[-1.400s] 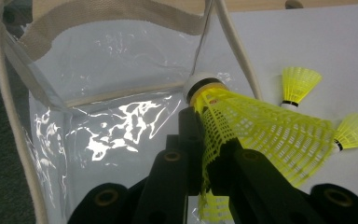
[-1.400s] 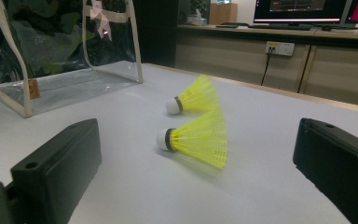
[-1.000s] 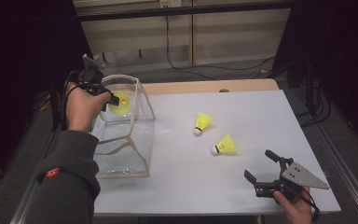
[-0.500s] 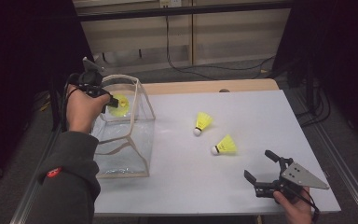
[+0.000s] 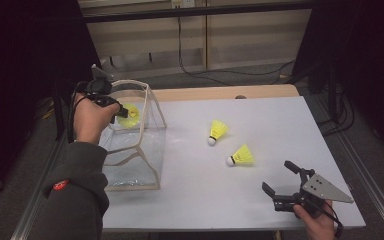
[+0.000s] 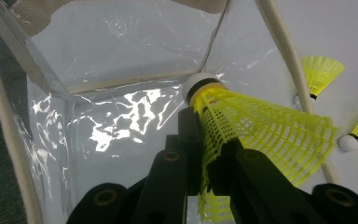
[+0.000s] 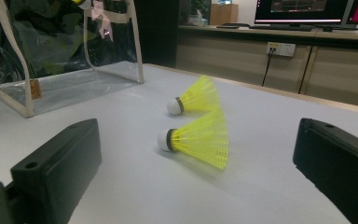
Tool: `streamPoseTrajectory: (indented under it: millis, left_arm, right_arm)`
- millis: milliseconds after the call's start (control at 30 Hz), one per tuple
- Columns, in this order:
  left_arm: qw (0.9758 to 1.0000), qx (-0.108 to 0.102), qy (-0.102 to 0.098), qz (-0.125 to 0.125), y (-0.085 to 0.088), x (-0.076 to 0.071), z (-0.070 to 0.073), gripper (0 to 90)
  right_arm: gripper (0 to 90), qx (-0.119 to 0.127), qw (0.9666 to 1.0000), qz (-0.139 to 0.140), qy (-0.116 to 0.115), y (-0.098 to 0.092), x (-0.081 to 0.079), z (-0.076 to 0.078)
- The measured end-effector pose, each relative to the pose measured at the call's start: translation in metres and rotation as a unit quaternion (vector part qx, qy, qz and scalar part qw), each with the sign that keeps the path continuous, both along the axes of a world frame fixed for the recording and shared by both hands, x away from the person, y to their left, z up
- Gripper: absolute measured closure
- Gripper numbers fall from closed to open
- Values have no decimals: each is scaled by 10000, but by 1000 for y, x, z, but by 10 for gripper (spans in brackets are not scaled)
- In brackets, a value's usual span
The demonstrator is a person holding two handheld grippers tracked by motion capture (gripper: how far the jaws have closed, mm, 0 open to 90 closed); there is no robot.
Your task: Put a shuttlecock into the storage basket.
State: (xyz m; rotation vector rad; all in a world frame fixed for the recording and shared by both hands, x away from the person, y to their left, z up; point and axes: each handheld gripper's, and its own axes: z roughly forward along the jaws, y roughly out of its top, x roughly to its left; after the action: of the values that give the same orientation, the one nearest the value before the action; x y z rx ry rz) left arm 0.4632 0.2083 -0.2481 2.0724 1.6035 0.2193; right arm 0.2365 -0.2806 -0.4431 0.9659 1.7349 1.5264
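Shuttlecock (image 6: 261, 126) is hanging over the clear bag (image 5: 150, 150) at the left, pinched in the left gripper (image 5: 122, 110). Right gripper (image 5: 280, 180) is resting near, fingers spread wide.

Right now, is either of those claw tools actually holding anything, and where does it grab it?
The left gripper pinches a yellow shuttlecock by its mesh skirt, over the clear bag. The right gripper holds nothing.

Clear glossy plastic bag (image 5: 135, 150), cream cloth trim; yellow plastic-mesh shuttlecock (image 6: 261, 130), matt; smooth matt white tabletop (image 5: 260, 200).
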Motion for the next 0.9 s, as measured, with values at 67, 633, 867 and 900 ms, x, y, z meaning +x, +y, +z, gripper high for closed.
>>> streamPoseTrajectory:
  millis: [67,633,867,900]
  left_arm:
    - [10000,3,13,-1,0,0,-1,866]
    - [10000,21,16,18,1,0,-4,827]
    - [10000,-8,32,-24,1,-1,-1,809]
    - [10000,-14,13,-16,1,-1,-1,807]
  right_arm:
    - [9,-8,10000,-3,1,0,0,0]
    - [10,-21,10000,6,15,1,0,0]
    - [10,-26,10000,4,17,0,0,0]
    - [10,-21,10000,8,19,0,0,0]
